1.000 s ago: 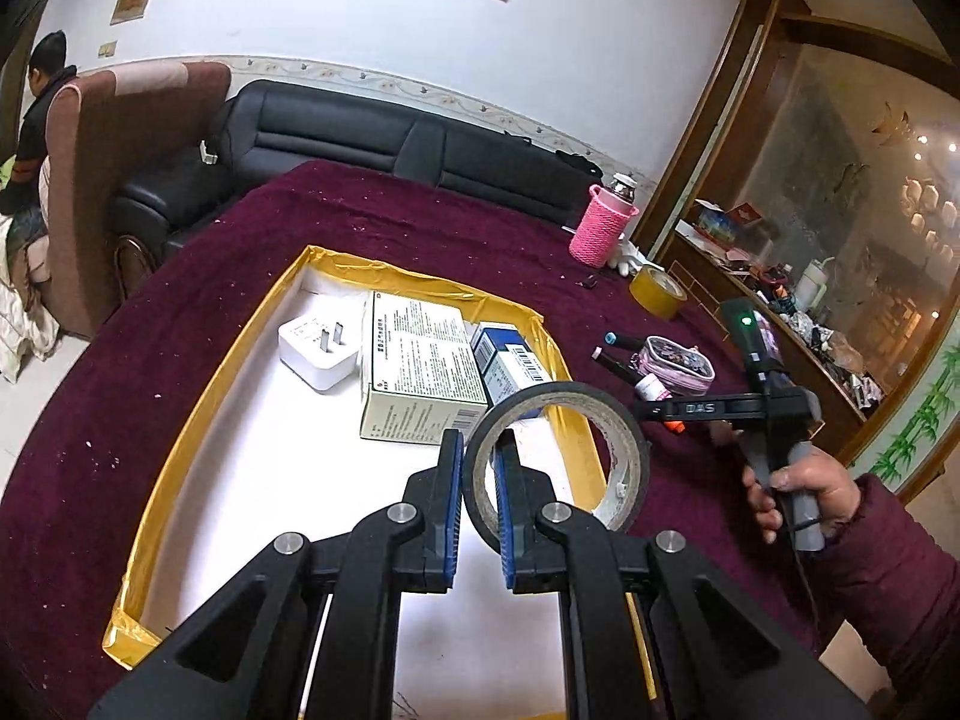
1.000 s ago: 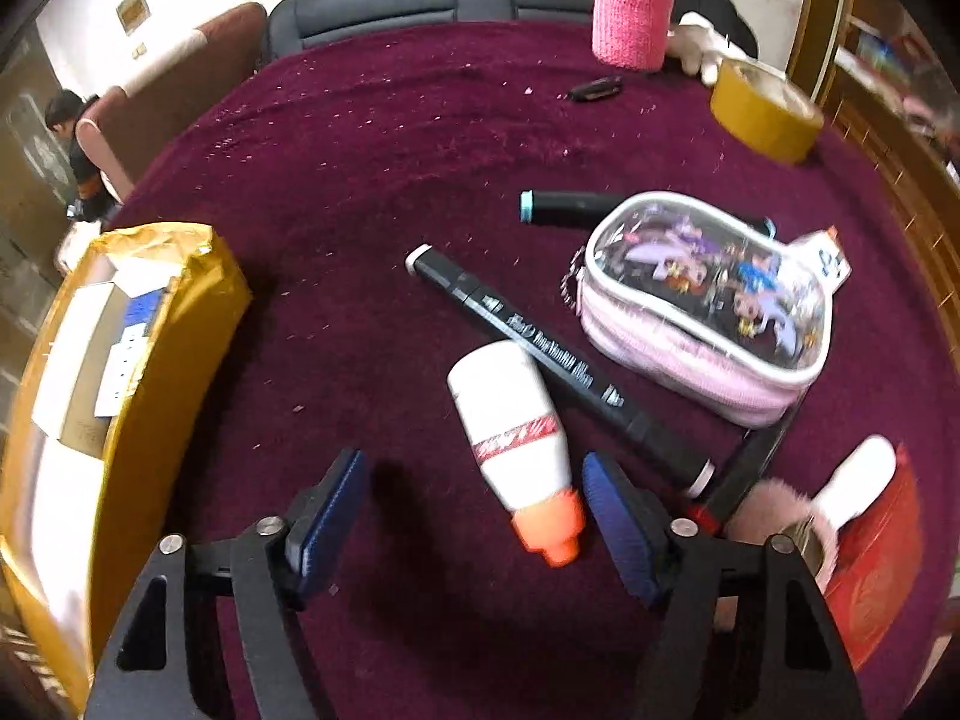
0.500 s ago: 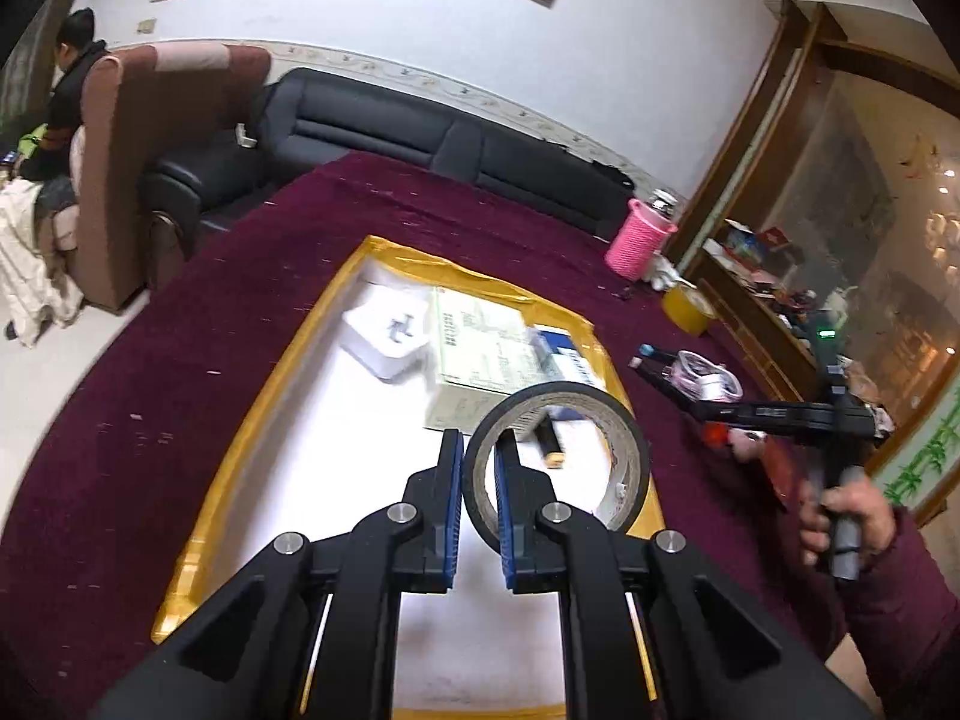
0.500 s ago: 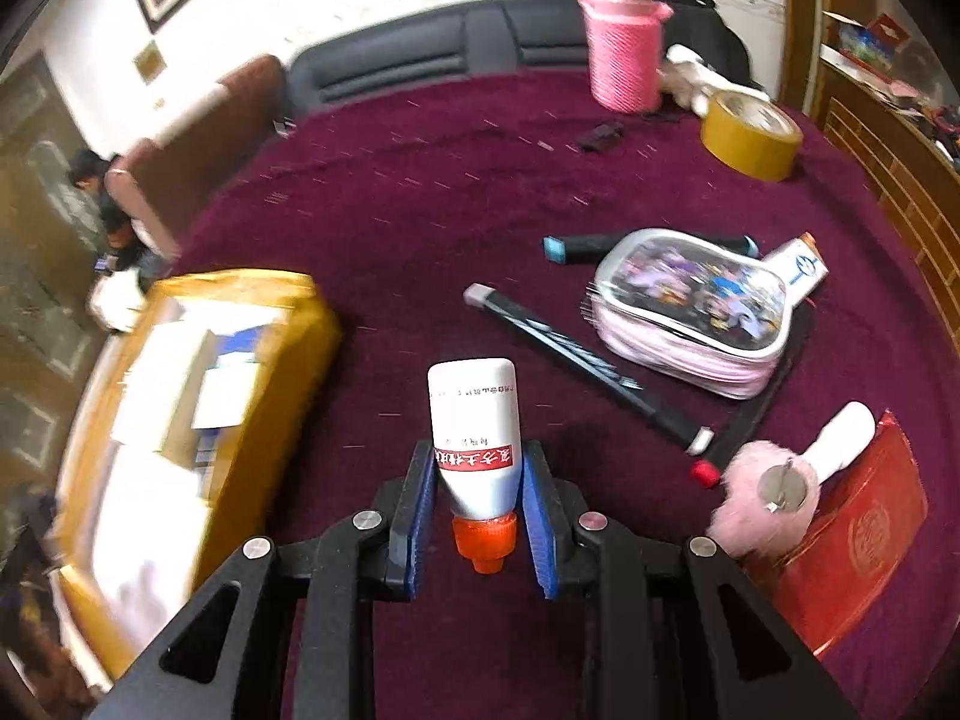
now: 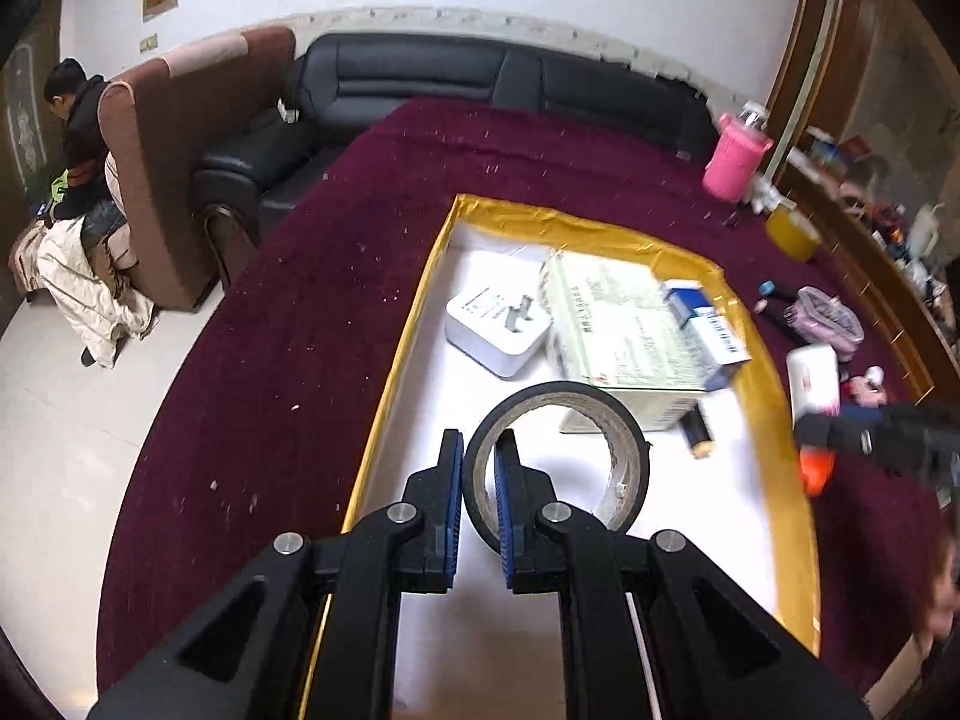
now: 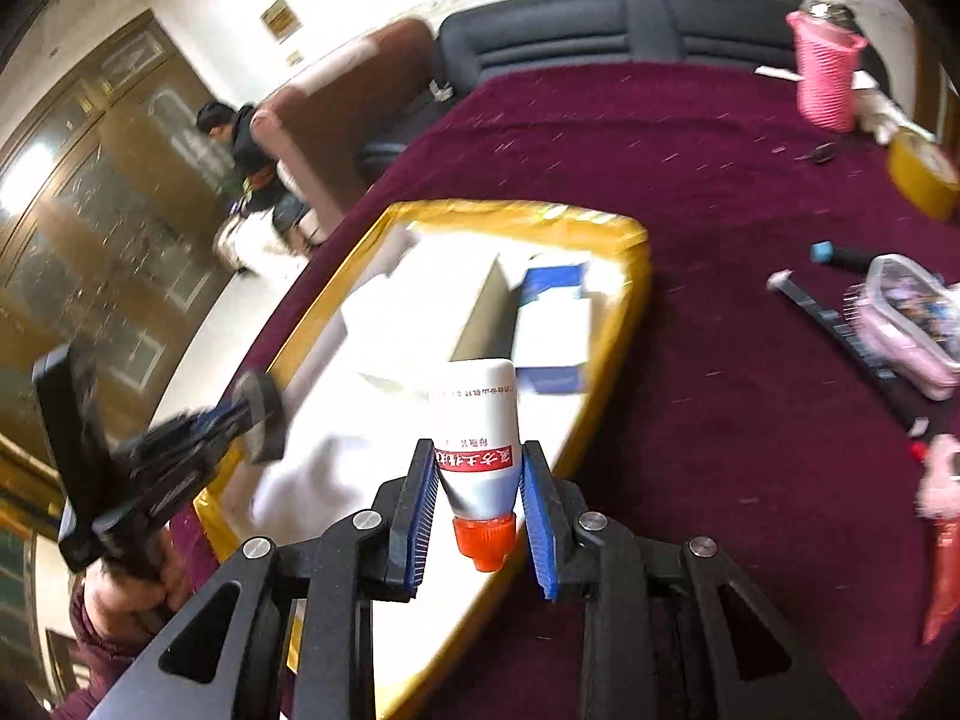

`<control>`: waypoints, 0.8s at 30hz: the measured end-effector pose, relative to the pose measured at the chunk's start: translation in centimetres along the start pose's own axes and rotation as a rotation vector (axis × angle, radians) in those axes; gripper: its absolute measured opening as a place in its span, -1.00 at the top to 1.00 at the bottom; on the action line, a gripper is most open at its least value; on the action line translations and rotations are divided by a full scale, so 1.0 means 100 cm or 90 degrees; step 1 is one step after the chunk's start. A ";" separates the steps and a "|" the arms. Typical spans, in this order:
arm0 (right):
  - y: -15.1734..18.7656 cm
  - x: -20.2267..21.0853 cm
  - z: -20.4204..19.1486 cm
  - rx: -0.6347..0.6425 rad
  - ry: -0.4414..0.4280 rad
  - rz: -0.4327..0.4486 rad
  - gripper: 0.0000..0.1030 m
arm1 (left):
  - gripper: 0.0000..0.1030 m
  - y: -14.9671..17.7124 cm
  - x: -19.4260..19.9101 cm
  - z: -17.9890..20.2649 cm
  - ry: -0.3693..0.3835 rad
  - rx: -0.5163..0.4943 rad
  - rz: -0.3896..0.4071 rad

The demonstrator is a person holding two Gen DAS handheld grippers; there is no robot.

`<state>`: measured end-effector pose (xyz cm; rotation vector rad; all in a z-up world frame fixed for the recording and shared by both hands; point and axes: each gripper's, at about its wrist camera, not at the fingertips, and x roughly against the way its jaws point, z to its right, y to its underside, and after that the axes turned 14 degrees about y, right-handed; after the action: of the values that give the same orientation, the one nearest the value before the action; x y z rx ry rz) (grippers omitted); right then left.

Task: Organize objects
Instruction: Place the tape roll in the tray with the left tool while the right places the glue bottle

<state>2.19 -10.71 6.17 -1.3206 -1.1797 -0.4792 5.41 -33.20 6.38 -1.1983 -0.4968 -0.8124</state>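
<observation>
The tray, a shallow white box with a yellow taped rim, serves as the reference landmark and lies on a round table under a dark red cloth. The left gripper has its jaws narrowed onto one wall of a black tape roll, holding the roll upright over the near half of the tray. Inside the tray, beyond the roll, lie a white charger plug, a pale green carton, a blue-and-white box and a small black cylinder just beside the carton. The right gripper is clamped on a white bottle with a red label and an orange cap; the cap points back toward the wrist, and the bottle hangs above the near right edge of the tray. Right of the tray, on the cloth, rest black markers, a pink pencil pouch, a yellow tape roll and a pink knitted bottle sleeve. Beyond the far edge of the table stands a black leather sofa, with a brown armchair to its left. In the right wrist view the left gripper enters low from the left side of the tray, blurred.
</observation>
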 end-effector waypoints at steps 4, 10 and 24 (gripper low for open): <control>0.001 -0.020 -0.021 0.019 -0.008 -0.029 0.40 | 0.81 -0.009 -0.021 -0.005 -0.016 0.000 -0.031; -0.009 -0.048 -0.036 0.042 0.007 -0.061 0.40 | 0.63 -0.017 -0.030 -0.013 -0.009 0.025 -0.030; -0.026 -0.057 -0.045 0.047 0.032 -0.051 0.18 | -0.30 -0.009 -0.024 0.000 0.055 0.032 -0.005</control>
<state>-0.47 -17.38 3.34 -1.1953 -1.2010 -0.5192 3.20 -32.61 5.22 -1.1104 -0.4487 -0.8504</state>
